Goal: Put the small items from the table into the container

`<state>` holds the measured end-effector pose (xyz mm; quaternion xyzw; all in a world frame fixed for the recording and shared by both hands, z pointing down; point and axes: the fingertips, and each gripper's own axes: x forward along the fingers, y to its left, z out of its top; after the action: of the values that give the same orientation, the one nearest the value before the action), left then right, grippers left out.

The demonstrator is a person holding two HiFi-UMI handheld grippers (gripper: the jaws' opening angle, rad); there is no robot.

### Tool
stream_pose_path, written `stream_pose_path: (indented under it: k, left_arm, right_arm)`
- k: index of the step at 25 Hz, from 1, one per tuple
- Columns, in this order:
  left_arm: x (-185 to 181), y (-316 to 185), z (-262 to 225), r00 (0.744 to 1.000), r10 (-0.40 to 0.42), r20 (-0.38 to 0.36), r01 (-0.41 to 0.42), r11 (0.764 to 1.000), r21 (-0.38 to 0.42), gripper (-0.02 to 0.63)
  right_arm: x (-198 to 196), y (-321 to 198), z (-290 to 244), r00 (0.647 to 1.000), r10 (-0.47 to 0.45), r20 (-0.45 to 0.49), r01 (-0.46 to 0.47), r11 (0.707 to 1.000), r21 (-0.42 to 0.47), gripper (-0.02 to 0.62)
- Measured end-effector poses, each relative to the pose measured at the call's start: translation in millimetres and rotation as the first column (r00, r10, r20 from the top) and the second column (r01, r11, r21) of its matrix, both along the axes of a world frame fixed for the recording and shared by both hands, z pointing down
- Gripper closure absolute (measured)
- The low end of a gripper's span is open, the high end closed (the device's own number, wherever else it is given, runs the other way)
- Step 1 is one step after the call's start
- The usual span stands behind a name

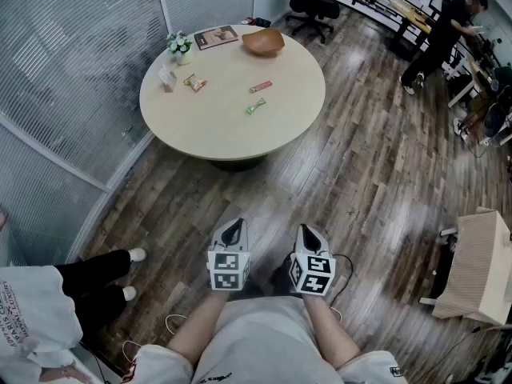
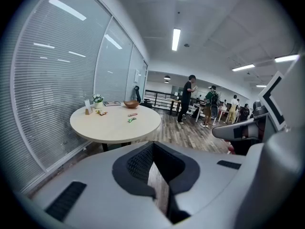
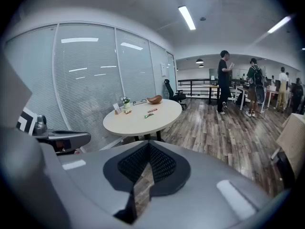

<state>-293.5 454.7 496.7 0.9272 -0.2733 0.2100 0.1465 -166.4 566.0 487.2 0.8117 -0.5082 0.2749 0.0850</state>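
On the round beige table (image 1: pixel 224 122) lie a red bar (image 1: pixel 260 86), a green wrapper (image 1: pixel 255 106) and a gold snack packet (image 1: pixel 194 82). A brown bowl (image 1: pixel 264 41) stands at the table's far edge. My left gripper (image 1: pixel 233 226) and right gripper (image 1: pixel 309 232) hang side by side over the wooden floor, well short of the table, both shut with nothing in them. The left gripper view shows the table (image 2: pixel 114 127), bowl (image 2: pixel 131 104) and red bar (image 2: pixel 132 114) far ahead. In the right gripper view the bowl (image 3: pixel 154 99) and green wrapper (image 3: pixel 148 115) are also distant.
A small card stand (image 1: pixel 167 78), a flower pot (image 1: pixel 180 46) and a magazine (image 1: pixel 216 37) share the table. Glass walls with blinds run along the left. A seated person's legs (image 1: pixel 100 274) are at the lower left. An office chair (image 1: pixel 314 6) and a standing person (image 1: pixel 440 38) are beyond.
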Motion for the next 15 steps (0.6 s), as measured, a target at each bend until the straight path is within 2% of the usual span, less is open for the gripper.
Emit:
stream_pose_path:
  k: [8,15]
  left_arm:
    - [-8,-12,0,1.0,-0.014,0.002,0.014,1.0,-0.006,0.6]
    - [-6,-24,0,1.0,-0.028,-0.008,0.028,0.999,-0.016,0.6]
  right_arm:
    - [-7,-13,1,1.0,-0.011,0.005,0.011,1.0,-0.002,0.594]
    - [-8,-30,-3,0.999,-0.029,0.027,0.028,0.999,0.037,0.594]
